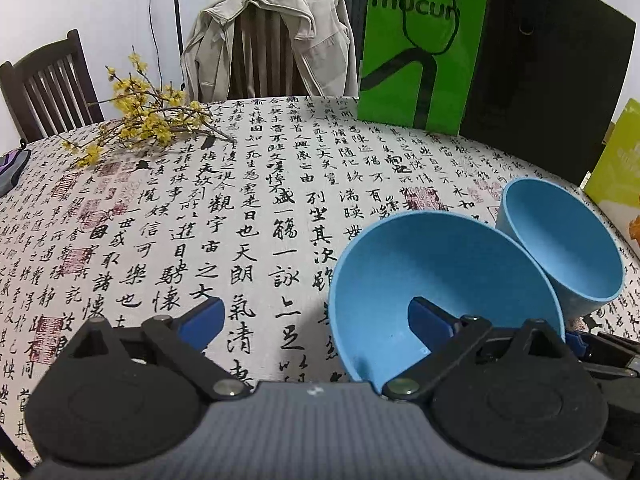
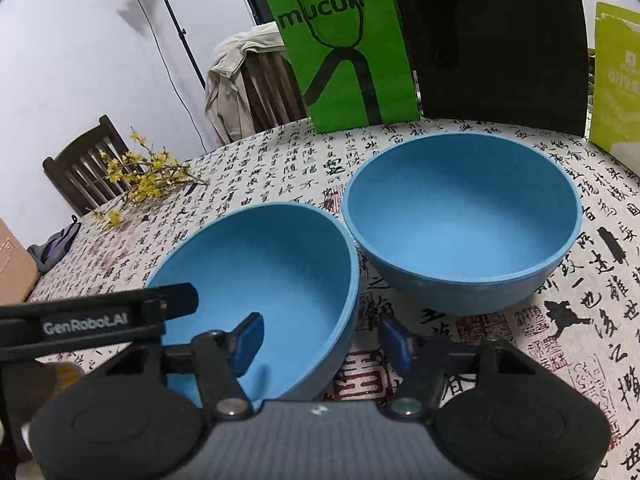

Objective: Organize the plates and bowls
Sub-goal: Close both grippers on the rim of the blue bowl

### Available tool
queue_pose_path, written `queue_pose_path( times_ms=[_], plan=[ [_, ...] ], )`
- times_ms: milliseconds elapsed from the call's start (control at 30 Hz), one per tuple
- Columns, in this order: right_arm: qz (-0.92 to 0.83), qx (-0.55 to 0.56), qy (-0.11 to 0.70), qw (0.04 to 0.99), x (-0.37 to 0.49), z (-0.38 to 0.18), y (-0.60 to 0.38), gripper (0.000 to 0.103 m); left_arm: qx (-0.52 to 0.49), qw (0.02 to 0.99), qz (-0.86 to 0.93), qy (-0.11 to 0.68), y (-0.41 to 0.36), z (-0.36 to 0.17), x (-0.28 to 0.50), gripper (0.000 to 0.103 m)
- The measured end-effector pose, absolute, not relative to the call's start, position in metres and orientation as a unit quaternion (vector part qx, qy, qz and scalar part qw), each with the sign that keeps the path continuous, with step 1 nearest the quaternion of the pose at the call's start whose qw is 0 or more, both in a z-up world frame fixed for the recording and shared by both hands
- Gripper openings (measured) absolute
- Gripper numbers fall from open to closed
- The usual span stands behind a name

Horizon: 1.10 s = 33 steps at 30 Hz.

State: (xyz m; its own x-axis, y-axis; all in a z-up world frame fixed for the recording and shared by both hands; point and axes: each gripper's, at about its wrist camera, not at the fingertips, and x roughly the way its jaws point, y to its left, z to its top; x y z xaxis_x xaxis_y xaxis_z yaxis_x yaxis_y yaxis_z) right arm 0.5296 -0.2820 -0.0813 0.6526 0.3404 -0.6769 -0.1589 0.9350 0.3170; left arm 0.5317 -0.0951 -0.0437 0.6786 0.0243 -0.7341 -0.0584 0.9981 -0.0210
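Now the right gripper (image 2: pixel 322 344) straddles the near bowl's (image 2: pixel 280 264) right rim, jaws half-wide, not gripping; the second bowl (image 2: pixel 460 216) sits far right.

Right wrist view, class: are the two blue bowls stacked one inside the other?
No: the near blue bowl and the far blue bowl sit side by side on the tablecloth, each showing an empty interior.

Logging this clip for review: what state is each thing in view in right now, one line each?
Near blue bowl: tilted, rim straddled by the right fingers.
Far blue bowl: upright on the tablecloth, empty.
Right gripper: open, not yet pressing the rim.
Left gripper: open, one finger inside the near bowl.
Green bag: standing upright.
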Motion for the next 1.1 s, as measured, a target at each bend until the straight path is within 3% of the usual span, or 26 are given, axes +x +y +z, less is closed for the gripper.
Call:
queue_pose_path(
  times_ms=[333,533,633,700,867,1100],
  plan=[
    [0.134,0.104,0.395,0.903,0.531,-0.088,-0.276,0.041,-0.017,0.913,0.017,0.408,-0.1,-0.053,0.537,0.079],
    [0.131,0.082,0.383,0.911,0.53,-0.088,-0.272,0.039,-0.015,0.913,0.005,0.408,-0.105,-0.053,0.535,0.068],
    [0.134,0.085,0.387,0.908,0.531,-0.089,-0.272,0.037,-0.008,0.914,0.0,0.407,-0.108,-0.053,0.534,0.055],
    [0.131,0.084,0.387,0.909,0.531,-0.09,-0.272,0.033,-0.003,0.913,-0.004,0.408,-0.111,-0.054,0.533,0.04],
    [0.127,0.09,0.389,0.908,0.531,-0.092,-0.275,0.029,0.013,0.915,0.003,0.402,-0.118,-0.055,0.529,0.023],
    [0.117,0.102,0.392,0.907,0.531,-0.093,-0.279,0.021,0.004,0.917,0.008,0.4,-0.114,-0.053,0.529,0.018]
  ],
)
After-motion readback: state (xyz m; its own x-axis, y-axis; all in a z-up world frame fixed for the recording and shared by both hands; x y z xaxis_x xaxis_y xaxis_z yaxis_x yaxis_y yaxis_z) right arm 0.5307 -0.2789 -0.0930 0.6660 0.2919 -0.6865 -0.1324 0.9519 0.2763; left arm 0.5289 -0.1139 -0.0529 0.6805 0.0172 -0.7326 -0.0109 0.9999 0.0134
